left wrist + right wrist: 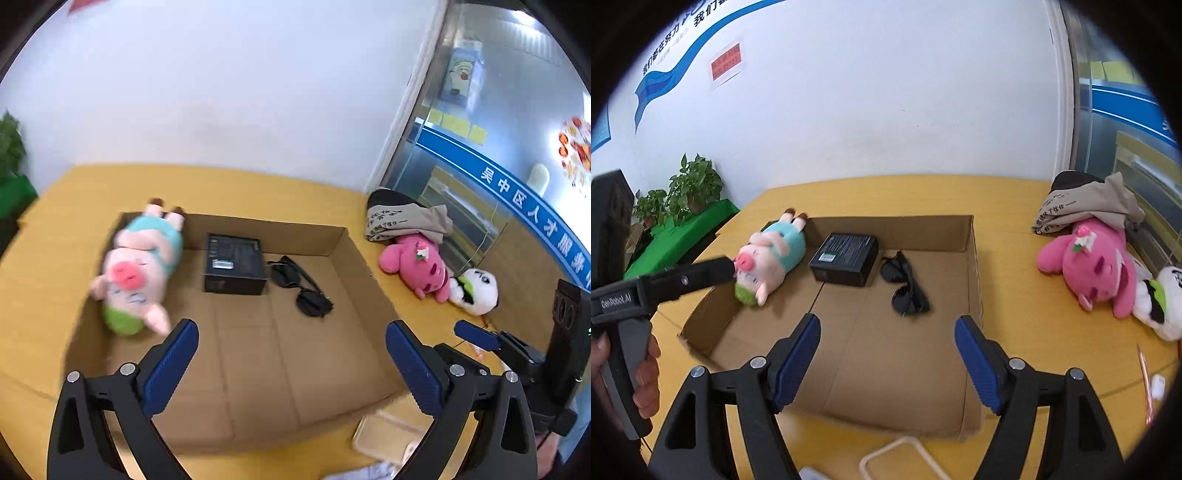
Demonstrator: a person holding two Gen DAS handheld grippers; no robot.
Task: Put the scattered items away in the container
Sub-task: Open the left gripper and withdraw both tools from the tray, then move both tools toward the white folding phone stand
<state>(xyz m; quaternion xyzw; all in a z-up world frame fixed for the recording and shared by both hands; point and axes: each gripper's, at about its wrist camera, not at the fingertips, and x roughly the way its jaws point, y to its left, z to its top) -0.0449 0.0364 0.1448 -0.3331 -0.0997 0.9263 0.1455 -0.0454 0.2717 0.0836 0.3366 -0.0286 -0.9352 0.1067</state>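
An open cardboard box [343, 243] [973, 258] lies on the yellow table. Inside it lie a pig plush in a teal shirt [138, 269] [768, 258] at the left wall, a black box [234, 264] [846, 264] and black sunglasses [301, 286] [905, 286]. A pink plush [419, 264] [1089, 264] and a white panda plush [476, 291] [1160, 302] lie on the table right of the box. My left gripper [291, 354] is open and empty above the box floor. My right gripper [886, 350] is open and empty over the box's near right part.
A beige cloth bag [399, 219] [1082, 206] lies behind the pink plush. A flat clear tray [388, 435] [905, 461] sits at the table's near edge. Potted plants on a green stand [683, 199] are at the left. A glass door [480, 147] is on the right.
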